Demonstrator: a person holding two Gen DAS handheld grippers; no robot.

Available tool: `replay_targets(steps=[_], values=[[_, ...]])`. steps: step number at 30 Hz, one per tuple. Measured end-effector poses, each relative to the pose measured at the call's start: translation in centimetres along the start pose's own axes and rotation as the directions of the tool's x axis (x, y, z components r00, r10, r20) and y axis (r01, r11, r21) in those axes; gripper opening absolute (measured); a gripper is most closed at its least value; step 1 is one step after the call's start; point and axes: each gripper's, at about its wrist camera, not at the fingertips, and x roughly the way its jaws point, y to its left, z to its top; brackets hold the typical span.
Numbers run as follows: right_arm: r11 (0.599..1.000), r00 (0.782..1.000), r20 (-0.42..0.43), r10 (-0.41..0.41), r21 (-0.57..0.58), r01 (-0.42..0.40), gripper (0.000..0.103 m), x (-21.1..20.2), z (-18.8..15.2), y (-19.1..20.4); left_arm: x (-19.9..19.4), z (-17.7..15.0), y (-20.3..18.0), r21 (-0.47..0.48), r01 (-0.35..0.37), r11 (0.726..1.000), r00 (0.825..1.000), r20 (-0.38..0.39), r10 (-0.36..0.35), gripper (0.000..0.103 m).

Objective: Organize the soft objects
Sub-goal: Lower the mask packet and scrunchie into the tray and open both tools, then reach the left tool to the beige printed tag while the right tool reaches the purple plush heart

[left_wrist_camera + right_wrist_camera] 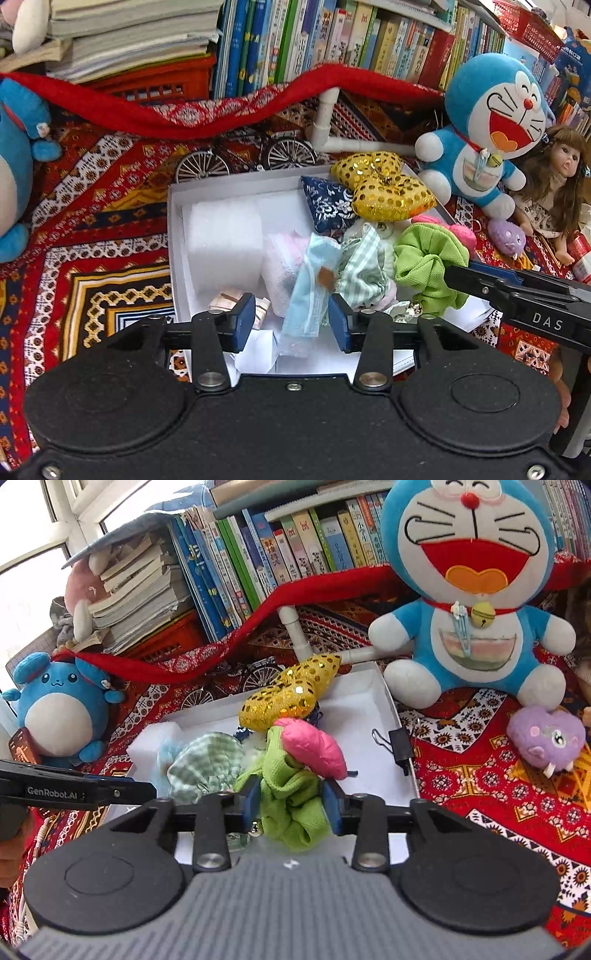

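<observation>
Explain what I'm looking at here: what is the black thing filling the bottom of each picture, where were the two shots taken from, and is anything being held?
The black shapes are hand-held two-finger grippers, one in each of a person's hands, each with a camera looking along its blue fingers. One picture is from the left gripper, the other from the right gripper; each also shows the other gripper's arm at its edge. Both face a white box on a patterned cloth, in front of bookshelves and a blue cat plush. The box holds soft things: a gold sequin bow, a checked cloth, a pink cushion. A pale blue cloth strip lies between the left fingers, a green scrunchie between the right; the pads look slack, not pinching.
</observation>
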Motion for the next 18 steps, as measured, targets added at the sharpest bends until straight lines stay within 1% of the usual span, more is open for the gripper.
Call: replay_targets(steps=[3,6,10,14,18], values=[[1.0,1.0,0.019,0.005,-0.018,-0.004,0.059,-0.8,0.1,0.2,-1.1,-0.1,-0.3,0.002,0.002,1.0,1.0,0.024,-0.002,0.048],[0.999,0.999,0.043,0.007,-0.044,-0.005,0.063,-1.8,0.2,0.5,-2.5,-0.3,-0.8,0.012,0.001,1.0,0.998,0.056,-0.001,0.05],[0.998,0.997,0.072,0.017,-0.066,-0.013,0.067,-3.1,0.5,0.7,-4.7,-0.9,-2.1,0.037,0.017,0.999,0.994,0.106,-0.02,0.052],[0.996,0.994,0.108,0.022,-0.084,-0.013,0.072,-4.7,0.6,0.6,-7.0,-1.7,-3.8,0.072,0.027,0.997,0.987,0.157,-0.038,0.055],[0.995,0.989,0.144,0.021,-0.103,-0.006,0.076,-6.4,0.7,0.3,-9.2,-2.9,-5.7,0.11,0.046,0.993,0.975,0.212,-0.068,0.057]])
